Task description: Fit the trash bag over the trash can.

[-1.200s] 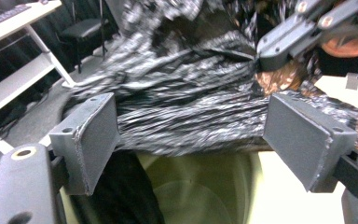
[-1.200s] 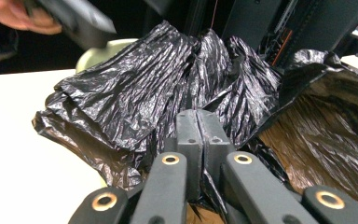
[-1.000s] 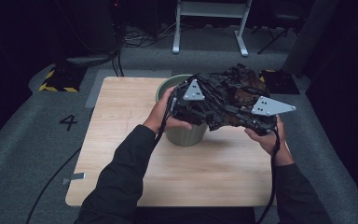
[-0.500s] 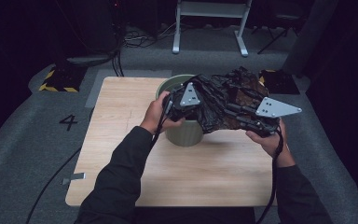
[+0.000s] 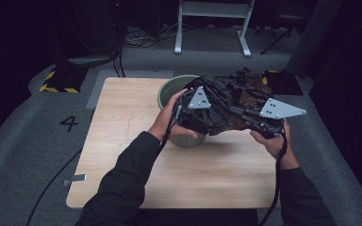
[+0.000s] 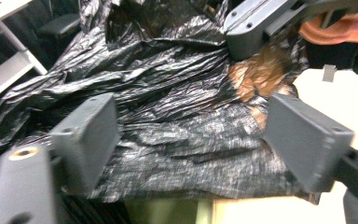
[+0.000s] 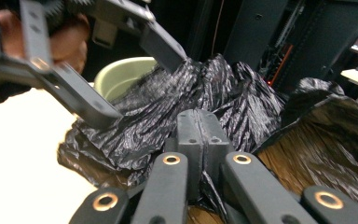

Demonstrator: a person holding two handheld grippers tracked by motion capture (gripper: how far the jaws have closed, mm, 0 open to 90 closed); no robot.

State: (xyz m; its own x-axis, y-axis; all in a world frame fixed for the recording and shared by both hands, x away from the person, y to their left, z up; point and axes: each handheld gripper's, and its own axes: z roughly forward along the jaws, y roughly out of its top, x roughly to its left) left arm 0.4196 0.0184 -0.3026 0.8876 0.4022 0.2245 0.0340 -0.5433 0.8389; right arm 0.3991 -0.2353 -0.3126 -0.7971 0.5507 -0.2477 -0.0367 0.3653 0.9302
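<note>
The black bag [image 5: 231, 106] is held in the air over the green bin [image 5: 169, 89] near the far edge of the desk [image 5: 122, 160]. The right claw [image 7: 198, 135] is clenched on a fold of it. The left claw [image 6: 191, 140] is released, jaws wide, the bag directly ahead between them.

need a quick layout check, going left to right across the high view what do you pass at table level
number 4 on the floor → wooden table → left gripper → black plastic bag → right gripper
</note>
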